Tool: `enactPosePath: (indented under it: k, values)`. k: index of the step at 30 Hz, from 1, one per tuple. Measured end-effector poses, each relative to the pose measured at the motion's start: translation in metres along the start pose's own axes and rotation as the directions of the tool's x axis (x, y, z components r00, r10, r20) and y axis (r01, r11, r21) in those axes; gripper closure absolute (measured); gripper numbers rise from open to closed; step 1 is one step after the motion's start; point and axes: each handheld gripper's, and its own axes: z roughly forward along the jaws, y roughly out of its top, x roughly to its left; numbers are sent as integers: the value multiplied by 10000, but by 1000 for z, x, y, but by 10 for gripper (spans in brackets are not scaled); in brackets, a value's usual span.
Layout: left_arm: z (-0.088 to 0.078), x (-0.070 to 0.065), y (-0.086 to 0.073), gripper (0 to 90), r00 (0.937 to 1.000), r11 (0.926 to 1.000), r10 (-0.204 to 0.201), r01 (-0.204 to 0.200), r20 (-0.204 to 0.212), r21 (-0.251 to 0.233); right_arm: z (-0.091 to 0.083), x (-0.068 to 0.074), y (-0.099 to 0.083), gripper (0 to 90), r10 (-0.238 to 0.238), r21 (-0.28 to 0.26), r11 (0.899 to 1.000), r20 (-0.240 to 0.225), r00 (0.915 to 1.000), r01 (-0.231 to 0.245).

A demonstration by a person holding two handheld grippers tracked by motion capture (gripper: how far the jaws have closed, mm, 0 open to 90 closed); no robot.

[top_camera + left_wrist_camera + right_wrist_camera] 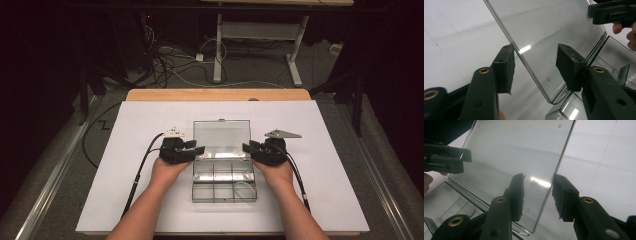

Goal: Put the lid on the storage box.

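- Table (125, 200): white top, wooden edge at the far side. Dark floor around it, loose cables (165, 65) on the floor beyond, and a white desk frame (260, 35) further back. None of that is near my work.
- Box (224, 187): clear plastic, sits mid-table between my two hands, near edge toward me. The base is split by dividers into small compartments. A thin clear loop lies in the near right compartment; I cannot tell what it is. The other compartments look bare from the high view.
- Lid (221, 134): clear, hinged at the far side of the base, standing open and tilted back. In the left gripper view the lid (554, 27) runs up across the frame with the hinge and base at lower right; in the right gripper view the lid (516, 147) does the same, with the base at lower left.
- My left gripper (199, 149): at the lid's left edge, cable trailing back toward me. In its own view the edge runs between my jaws, left gripper (535, 63); the left pad is just at the edge, the right pad stands apart from the pane. Jaws not yet clamped, still released.
- My right gripper (246, 148): at the lid's right edge. In its own view, right gripper (537, 192), the pads sit either side of the edge, close but with gaps showing; no squeeze yet, released.
- Each gripper shows across the lid in the other's view; nothing blocks either edge.
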Motion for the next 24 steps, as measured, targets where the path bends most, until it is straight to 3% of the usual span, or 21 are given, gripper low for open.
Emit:
enactPosePath:
  k: [7,13,20,24]
  values:
    - [-3,-3,0,541,9997,9997,224,-226,-124,-100,-7,1,1,697,-257,45,9997,142,9996,256]
    - [-6,-4,0,574,9997,9995,215,-217,-97,-211,-18,-1,1,797,-566,-35,9984,341,9978,568]
    - [-11,-7,-1,623,9990,9983,408,-415,-185,-401,-33,4,0,893,-1125,-297,9931,298,9932,1134]
    - [-15,-9,-2,652,9983,9971,530,-543,-244,-538,-38,8,-3,900,-1345,-366,9901,284,9905,1355]
